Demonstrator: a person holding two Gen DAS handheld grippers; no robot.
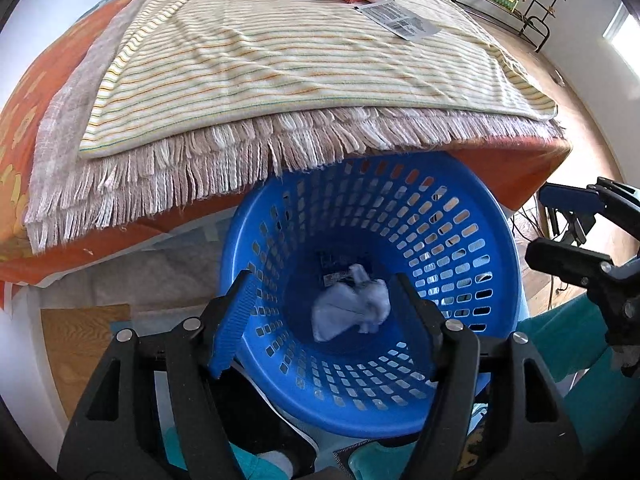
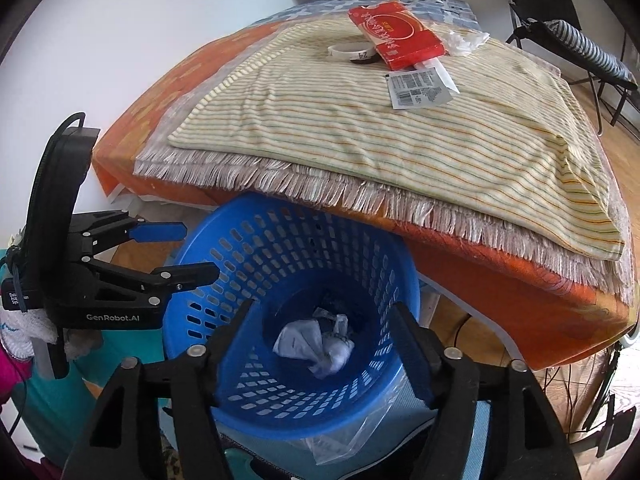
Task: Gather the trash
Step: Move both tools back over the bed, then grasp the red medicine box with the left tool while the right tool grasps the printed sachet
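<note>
**Operator:** My left hand-held gripper (image 1: 324, 312) has its jaws spread wide with nothing between them, poised over the mouth of the round blue perforated plastic basket (image 1: 492, 256). The right hand-held gripper (image 2: 324, 340) is equally wide and empty, above the same basket (image 2: 192, 296) from the other side.

**Observer:** Can each camera see the other tool?

**Operator:** Yes. From the left wrist view the right hand-held gripper (image 1: 568, 224) shows beside the basket's rim, jaws parted. From the right wrist view the left hand-held gripper (image 2: 192, 252) reaches in over the rim, also parted.

**Observer:** Where is the trash?

**Operator:** A crumpled white tissue wad (image 1: 352, 306) lies at the bottom of the basket, seen again in the right wrist view (image 2: 316, 344). Something dark with a small label sits under it; I cannot tell what.

**Observer:** And beyond the basket?

**Operator:** The basket stands partly under the edge of the counter, which carries an orange patterned cloth (image 1: 24, 128), a fringed pale woven mat (image 1: 160, 176) hanging over the basket's far rim, and a cream striped towel (image 1: 280, 60) on top. Further from the basket on the towel lie a flat printed barcode label (image 2: 420, 90), a red rectangular tissue packet (image 2: 396, 36), a crinkled clear plastic wrapper (image 2: 466, 42) just beside the packet, and a white ring-shaped tape roll (image 2: 352, 51).
</note>
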